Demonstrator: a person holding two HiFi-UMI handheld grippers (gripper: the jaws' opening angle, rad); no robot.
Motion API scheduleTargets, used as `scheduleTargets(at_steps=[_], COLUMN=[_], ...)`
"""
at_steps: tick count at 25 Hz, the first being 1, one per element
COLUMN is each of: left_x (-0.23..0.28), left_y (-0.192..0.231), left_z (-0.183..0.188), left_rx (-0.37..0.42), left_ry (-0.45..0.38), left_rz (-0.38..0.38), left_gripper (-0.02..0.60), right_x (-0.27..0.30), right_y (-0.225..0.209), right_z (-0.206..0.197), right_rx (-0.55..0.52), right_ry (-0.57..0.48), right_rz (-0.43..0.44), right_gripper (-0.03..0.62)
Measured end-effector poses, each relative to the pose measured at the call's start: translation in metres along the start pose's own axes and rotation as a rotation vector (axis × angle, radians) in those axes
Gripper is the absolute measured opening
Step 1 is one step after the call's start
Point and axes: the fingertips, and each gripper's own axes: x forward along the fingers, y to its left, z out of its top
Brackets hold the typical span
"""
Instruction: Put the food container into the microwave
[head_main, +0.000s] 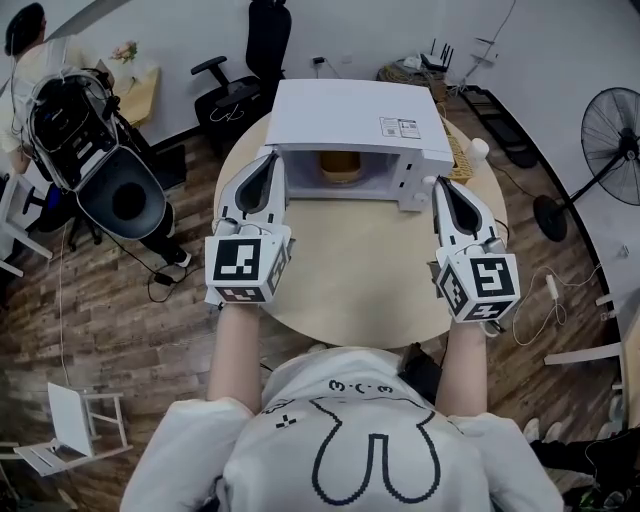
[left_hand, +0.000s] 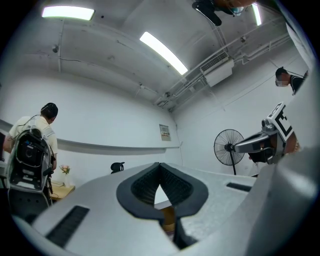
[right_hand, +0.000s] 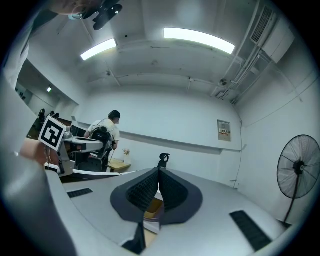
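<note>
The microwave (head_main: 340, 115) is showing a smooth, matt white casing. The bench (head_main: 350, 270) is looking like pale, smooth wood. The left tongs (left_hand: 160, 166) and right tongs (right_hand: 159, 171) are wearing matt grey plastic with black ribbed pads (left_hand: 145, 186).

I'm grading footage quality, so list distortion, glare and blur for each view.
Head view: fisheye curves the floor boards; the light is even, the microwave is sharp and its cavity is shadowed. Left gripper view: heavy fisheye, dark corners, lamp blown out, no motion blur. Right gripper view: same dark vignette, with a glaring light strip.
</note>
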Motion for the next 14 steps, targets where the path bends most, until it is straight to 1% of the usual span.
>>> scheduleTargets(at_steps=[3, 9, 14], left_x=[0.0004, 0.0042, 0.0038], left_y=[0.0036, 0.0027, 0.0050], left_z=[0.0001, 0.0039, 0.0045], left_rx=[-0.010, 0.012, 0.014], left_ry=[-0.002, -0.007, -0.007], left_rz=[0.004, -0.009, -0.015], left_gripper=[0.008, 0.008, 0.008], right_x=[0.0023, 0.0063, 0.0085], right_y=[0.0015, 0.0025, 0.0057], right_z=[-0.0016, -0.0018, -0.0005], right_rx=[-0.001, -0.011, -0.013], right_ry=[0.008, 0.015, 0.017], right_rz=[0.006, 0.009, 0.008], right_gripper=[0.028, 0.029, 0.029])
